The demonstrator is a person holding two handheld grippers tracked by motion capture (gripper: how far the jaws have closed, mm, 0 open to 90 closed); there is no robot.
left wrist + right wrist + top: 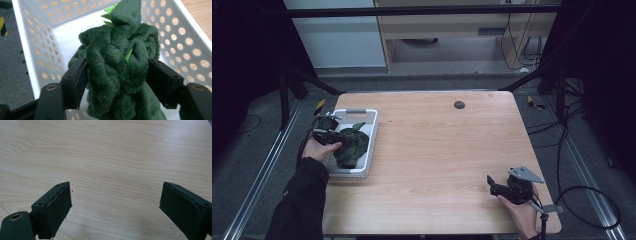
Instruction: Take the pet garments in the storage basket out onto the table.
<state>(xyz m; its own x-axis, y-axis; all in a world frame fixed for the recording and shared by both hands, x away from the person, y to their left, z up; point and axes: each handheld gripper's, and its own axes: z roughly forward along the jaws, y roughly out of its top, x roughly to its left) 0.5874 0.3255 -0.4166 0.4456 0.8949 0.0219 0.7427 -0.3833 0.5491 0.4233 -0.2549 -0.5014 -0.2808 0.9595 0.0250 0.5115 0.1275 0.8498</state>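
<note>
Your left gripper (117, 80) has its jaws closed on a dark green plush toy (120, 65), fuzzy and bunched, with bright green felt spikes near its pointed top. You hold the toy inside the white basket (371, 145), whose walls are punched with round holes; the basket sits at the table's (447, 150) left edge. Your right gripper (115, 205) is well apart from the basket, over bare wood, its jaws spread wide and gripping nothing.
</note>
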